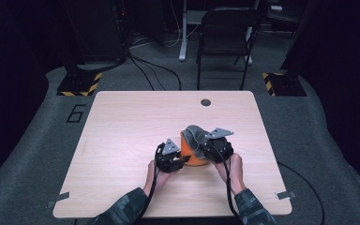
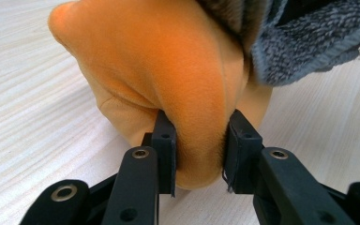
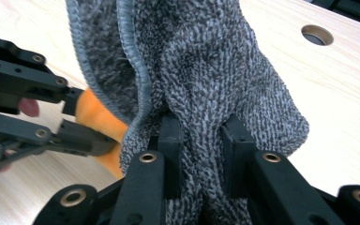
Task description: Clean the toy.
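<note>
An orange plush thing sits near the middle of the wooden table, with a grey knitted cloth pulled partly over its top. My left gripper comes at it from the left. In the left gripper view its jaws pinch a fold of the orange plush, with the grey cloth hanging above right. My right gripper is at the right side, and its jaws are shut on a bunched fold of the grey cloth. The orange plush and the left gripper show beside it.
A round cable hole lies in the table's far middle, also visible as the hole. A dark chair stands beyond the far edge. Bare tabletop spreads left and right of the hands. Metal clips sit at the front corners.
</note>
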Demonstrator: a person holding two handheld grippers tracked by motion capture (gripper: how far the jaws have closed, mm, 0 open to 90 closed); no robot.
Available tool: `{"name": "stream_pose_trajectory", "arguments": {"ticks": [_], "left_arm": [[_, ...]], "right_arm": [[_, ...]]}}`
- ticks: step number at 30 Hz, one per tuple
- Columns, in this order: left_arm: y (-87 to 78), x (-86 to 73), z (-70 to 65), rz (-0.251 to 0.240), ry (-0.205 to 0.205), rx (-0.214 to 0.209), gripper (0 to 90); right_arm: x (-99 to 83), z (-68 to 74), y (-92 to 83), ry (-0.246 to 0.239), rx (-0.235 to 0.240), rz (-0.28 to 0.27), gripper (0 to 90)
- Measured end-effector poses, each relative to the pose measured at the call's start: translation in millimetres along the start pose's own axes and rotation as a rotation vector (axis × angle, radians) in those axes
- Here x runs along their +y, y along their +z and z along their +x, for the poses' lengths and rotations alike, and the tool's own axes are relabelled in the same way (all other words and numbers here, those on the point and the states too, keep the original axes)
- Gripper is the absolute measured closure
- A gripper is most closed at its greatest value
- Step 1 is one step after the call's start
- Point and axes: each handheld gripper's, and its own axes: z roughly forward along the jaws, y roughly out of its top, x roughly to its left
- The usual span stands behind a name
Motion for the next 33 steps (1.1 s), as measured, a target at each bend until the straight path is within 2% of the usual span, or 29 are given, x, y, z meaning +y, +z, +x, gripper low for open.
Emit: {"name": "stream_pose_trajectory", "arguments": {"ticks": [1,2,3,4,5,6,8,16,24,28,29,33], "left_arm": [[0.0,-0.2,0.5,0.001,-0.008,-0.006,69.1],[0.2,-0.5,1.3,0.001,-0.007,-0.006,69.1],[0.4,-1.3,1.7,-0.002,-0.021,-0.009,68.9],[0.4,-1.3,1.7,-0.002,-0.021,-0.009,68.8],[0.5,-1.5,1.9,-0.003,-0.021,-0.01,68.6],[0.4,-1.4,1.9,-0.002,-0.019,-0.012,68.6],[0.5,-0.9,2.1,0.001,-0.004,-0.012,68.5],[0.4,-1.0,2.4,0.0,-0.001,-0.017,68.5],[0.5,-0.9,2.1,0.0,0.003,-0.017,68.5],[0.6,-1.1,1.8,-0.003,-0.002,-0.019,68.5],[0.4,-1.1,2.2,-0.002,-0.001,-0.018,68.5],[0.2,-1.4,2.5,-0.005,-0.007,-0.018,68.4]], "right_arm": [[-2.7,-5.9,-0.8,0.01,-0.014,0.016,73.3],[-2.7,-5.9,-0.8,0.01,-0.014,0.016,73.3],[-7.6,-14.0,0.4,0.036,-0.024,0.025,73.3],[-7.6,-14.0,0.4,0.036,-0.024,0.025,73.3],[-13.1,-23.7,2.6,0.055,-0.018,0.035,73.3],[-13.1,-23.7,2.6,0.055,-0.018,0.035,73.3],[-18.0,-32.3,5.2,0.087,-0.01,0.041,73.2],[-20.3,-37.6,6.9,0.083,-0.031,0.068,73.2],[-29.9,-49.9,14.8,0.123,-0.046,0.109,73.1],[-36.5,-56.7,21.8,0.132,-0.063,0.142,73.1],[-41.5,-59.9,27.7,0.146,-0.073,0.178,73.1],[-49.1,-65.7,36.8,0.147,-0.08,0.219,72.9]]}}
